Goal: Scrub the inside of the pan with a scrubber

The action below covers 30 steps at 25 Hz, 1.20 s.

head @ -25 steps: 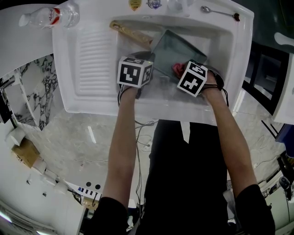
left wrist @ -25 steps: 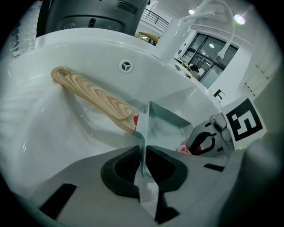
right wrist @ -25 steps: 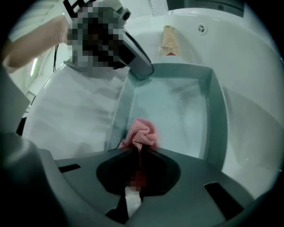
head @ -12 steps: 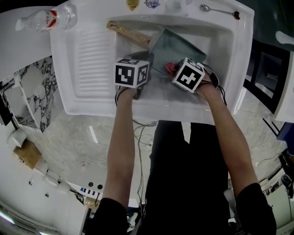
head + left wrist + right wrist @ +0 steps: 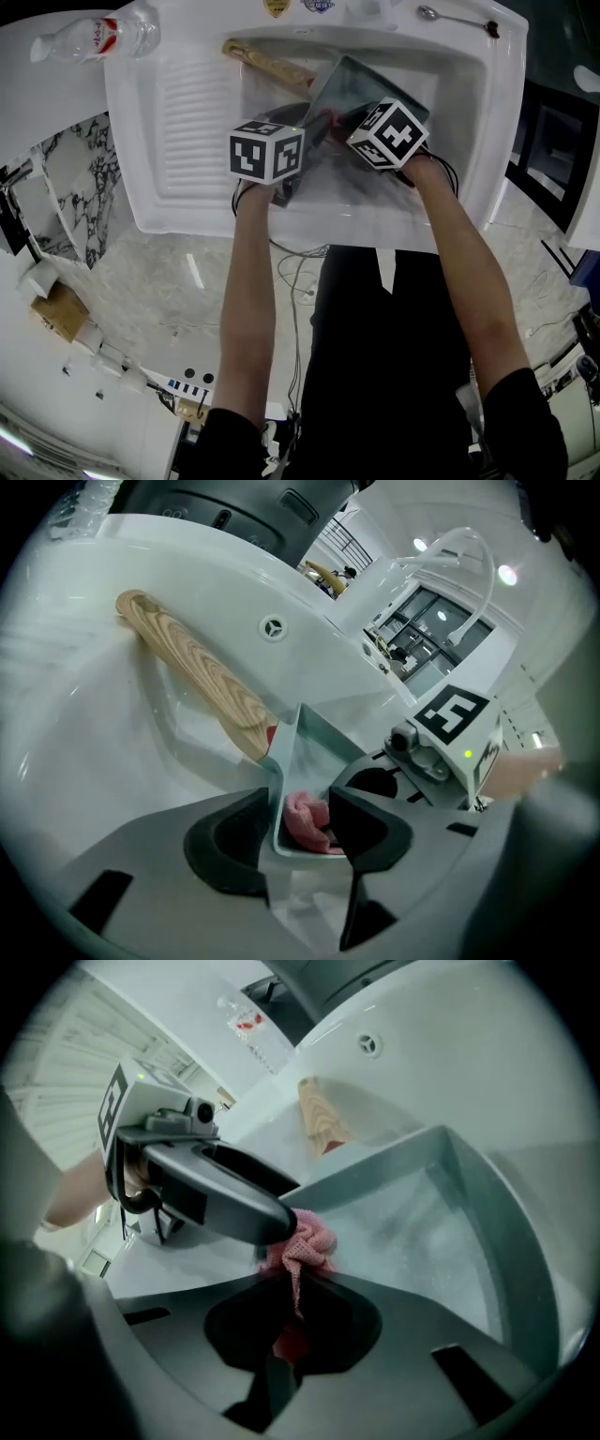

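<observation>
A square grey pan (image 5: 361, 84) with a wooden handle (image 5: 267, 64) lies tilted in the white sink (image 5: 469, 112). My left gripper (image 5: 300, 808) straddles the pan's near corner rim (image 5: 284, 761). Its jaws are opening: the rim stands between them and the inner pad is off the wall. My right gripper (image 5: 295, 1274) is shut on a pink mesh scrubber (image 5: 305, 1241), which rests on the pan's inside floor (image 5: 441, 1232) just beside the left gripper's jaw. In the head view both marker cubes hide the jaws.
A ribbed drainboard (image 5: 192, 122) lies left of the basin. On the counter at the far left lies a plastic bottle (image 5: 94, 36). A spoon (image 5: 455, 21) rests on the sink's back ledge at the right. The sink drain (image 5: 273, 627) is behind the handle.
My right gripper has slid with the scrubber farther into the pan, toward the back and left. The left gripper has barely shifted at the pan's corner.
</observation>
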Available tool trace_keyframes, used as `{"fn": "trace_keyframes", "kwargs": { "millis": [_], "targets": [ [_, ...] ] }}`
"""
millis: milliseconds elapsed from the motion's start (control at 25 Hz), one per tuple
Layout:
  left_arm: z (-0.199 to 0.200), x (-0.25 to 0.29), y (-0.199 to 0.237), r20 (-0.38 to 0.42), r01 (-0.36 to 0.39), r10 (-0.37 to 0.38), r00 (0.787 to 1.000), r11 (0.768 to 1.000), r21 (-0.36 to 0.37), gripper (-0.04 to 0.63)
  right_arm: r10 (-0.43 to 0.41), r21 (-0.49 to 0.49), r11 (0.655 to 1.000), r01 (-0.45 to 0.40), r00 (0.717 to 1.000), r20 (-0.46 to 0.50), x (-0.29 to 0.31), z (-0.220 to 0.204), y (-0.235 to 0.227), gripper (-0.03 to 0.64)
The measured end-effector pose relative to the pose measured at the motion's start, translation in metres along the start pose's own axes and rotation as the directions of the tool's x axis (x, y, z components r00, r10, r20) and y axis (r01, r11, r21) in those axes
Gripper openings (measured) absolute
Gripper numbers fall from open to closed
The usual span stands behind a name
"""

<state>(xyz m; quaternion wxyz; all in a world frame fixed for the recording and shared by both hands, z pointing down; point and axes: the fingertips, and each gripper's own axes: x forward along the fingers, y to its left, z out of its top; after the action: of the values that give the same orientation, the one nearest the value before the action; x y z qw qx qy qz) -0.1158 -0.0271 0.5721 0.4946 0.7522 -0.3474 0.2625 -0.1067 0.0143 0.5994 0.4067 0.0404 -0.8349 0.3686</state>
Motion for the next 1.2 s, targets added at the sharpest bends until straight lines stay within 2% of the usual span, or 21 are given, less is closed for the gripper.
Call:
{"fn": "trace_keyframes", "kwargs": {
  "millis": [160, 400, 520, 720, 800, 880, 1000, 1200],
  "targets": [
    [0.001, -0.002, -0.005, 0.009, 0.038, -0.038, 0.999, 0.999, -0.005, 0.227, 0.023, 0.029, 0.999, -0.026, 0.996, 0.081, 0.006, 0.020, 0.000, 0.035],
    [0.004, -0.008, -0.006, 0.034, 0.062, -0.061, 0.998, 0.997, -0.043, 0.227, 0.026, 0.040, 0.999, -0.033, 0.986, 0.166, 0.006, 0.030, -0.002, 0.035],
    [0.007, -0.010, -0.006, 0.052, 0.070, -0.067, 0.996, 0.996, -0.058, 0.227, -0.021, 0.038, 0.999, 0.013, 0.979, 0.205, 0.001, 0.036, -0.010, 0.037],
    [0.008, -0.011, -0.006, 0.061, 0.068, -0.063, 0.996, 0.995, -0.067, 0.225, -0.094, 0.001, 0.995, 0.096, 0.972, 0.214, -0.004, 0.038, -0.017, 0.040],
    [0.007, -0.010, -0.006, 0.053, 0.064, -0.061, 0.997, 0.996, -0.056, 0.225, -0.125, 0.036, 0.992, 0.120, 0.965, 0.230, -0.008, 0.039, -0.025, 0.040],
    [0.003, -0.011, -0.007, 0.028, 0.051, -0.050, 0.998, 0.999, -0.013, 0.225, -0.191, 0.110, 0.980, 0.167, 0.944, 0.271, -0.020, 0.042, -0.043, 0.040],
    [0.000, -0.011, -0.007, 0.007, 0.037, -0.037, 0.999, 0.999, 0.026, 0.222, -0.320, 0.195, 0.943, 0.269, 0.893, 0.316, -0.041, 0.050, -0.074, 0.040],
    [-0.001, -0.012, -0.005, 0.005, 0.025, -0.025, 1.000, 1.000, 0.019, 0.195, -0.462, 0.170, 0.887, 0.430, 0.832, 0.307, -0.055, 0.052, -0.092, 0.040]
  ]
}}
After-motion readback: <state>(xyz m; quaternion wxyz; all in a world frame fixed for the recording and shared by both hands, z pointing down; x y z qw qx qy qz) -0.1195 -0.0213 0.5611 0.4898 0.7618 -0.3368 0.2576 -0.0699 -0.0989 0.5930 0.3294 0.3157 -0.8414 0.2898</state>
